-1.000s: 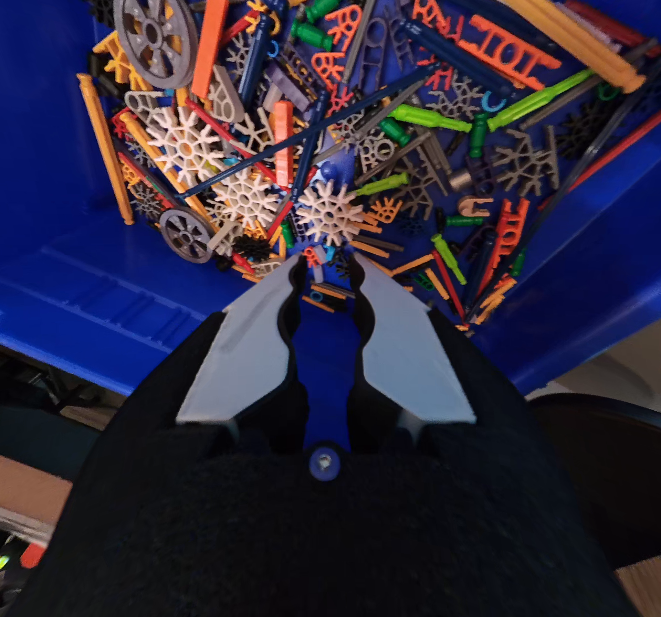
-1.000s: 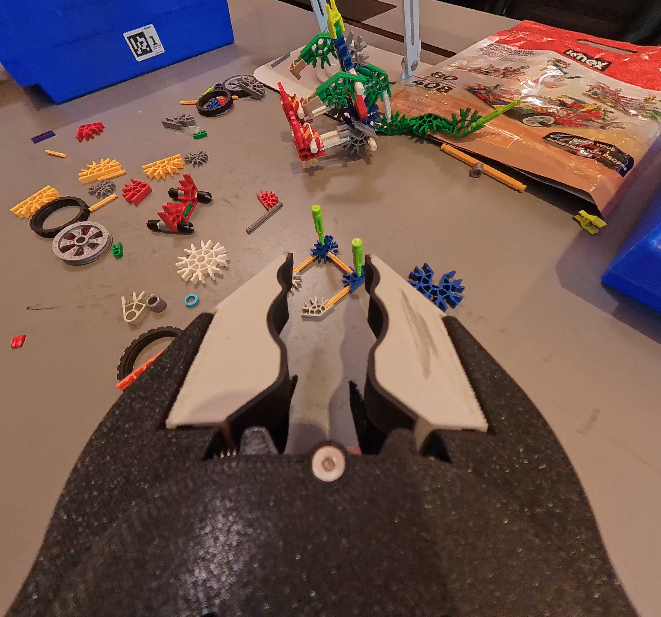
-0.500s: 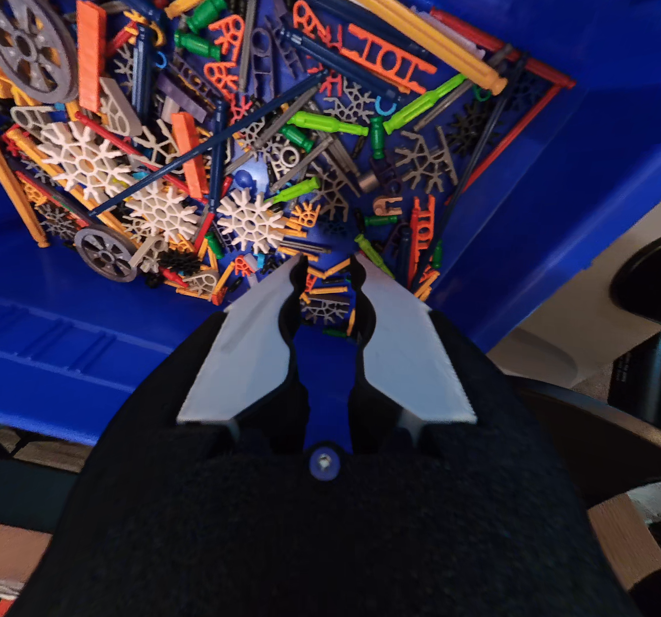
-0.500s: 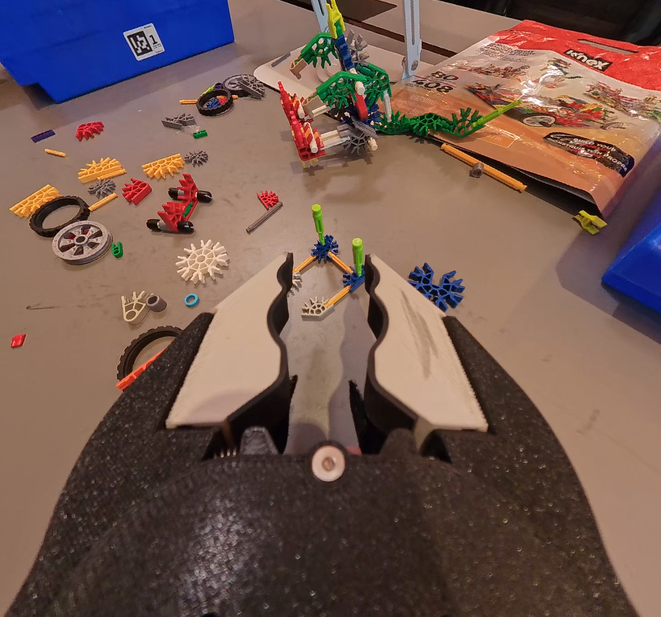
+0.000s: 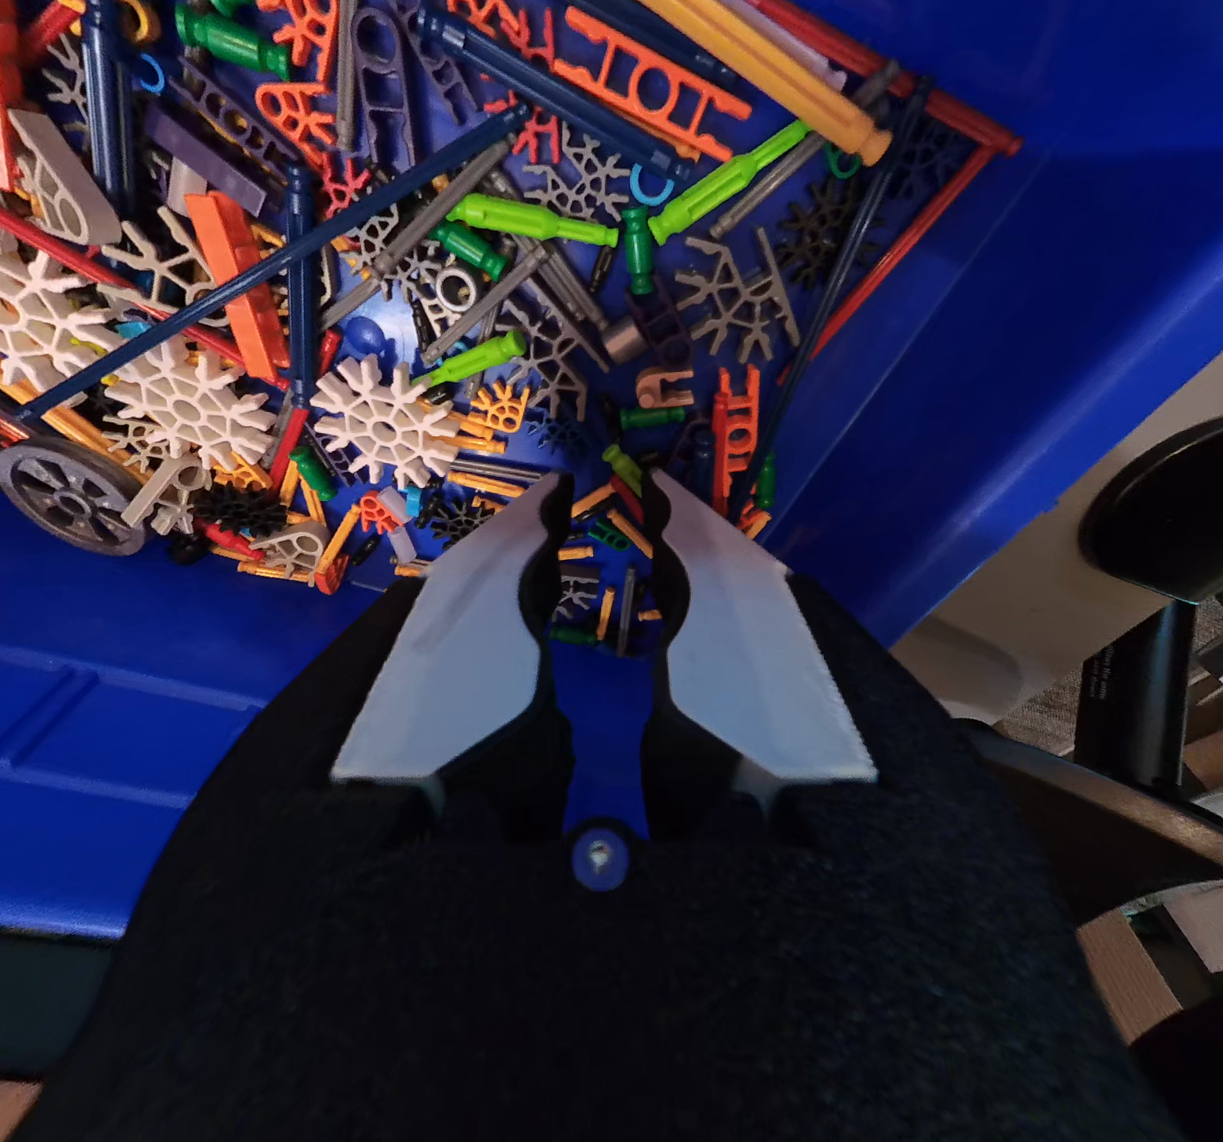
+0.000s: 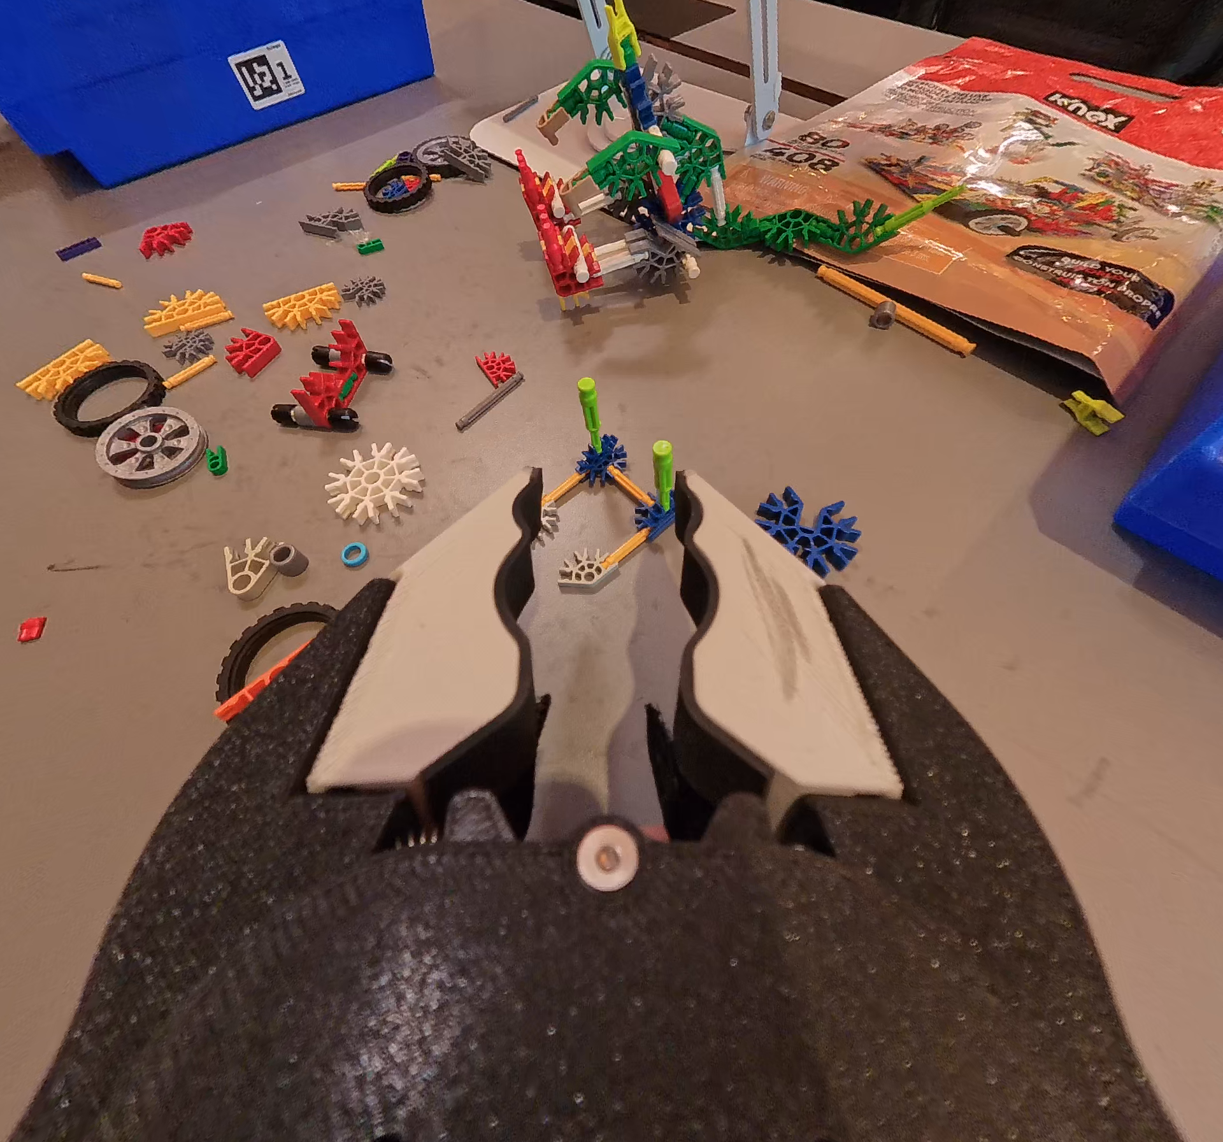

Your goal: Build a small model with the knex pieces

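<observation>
Tongs (image 5: 605,481) over multicoloured parts (image 5: 595,554)

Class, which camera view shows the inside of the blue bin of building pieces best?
The left wrist view: it looks straight into the blue bin, its rods and connectors plain beyond the open left claw. The right wrist view shows only a blue bin's outer wall, contents hidden.

Grey table (image 6: 827,515) under scattered construction-toy pieces (image 6: 251,352)

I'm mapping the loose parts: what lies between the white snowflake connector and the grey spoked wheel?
In the right wrist view, only a small green clip beside the grey spoked wheel; toward the white snowflake connector lies bare table.
</observation>
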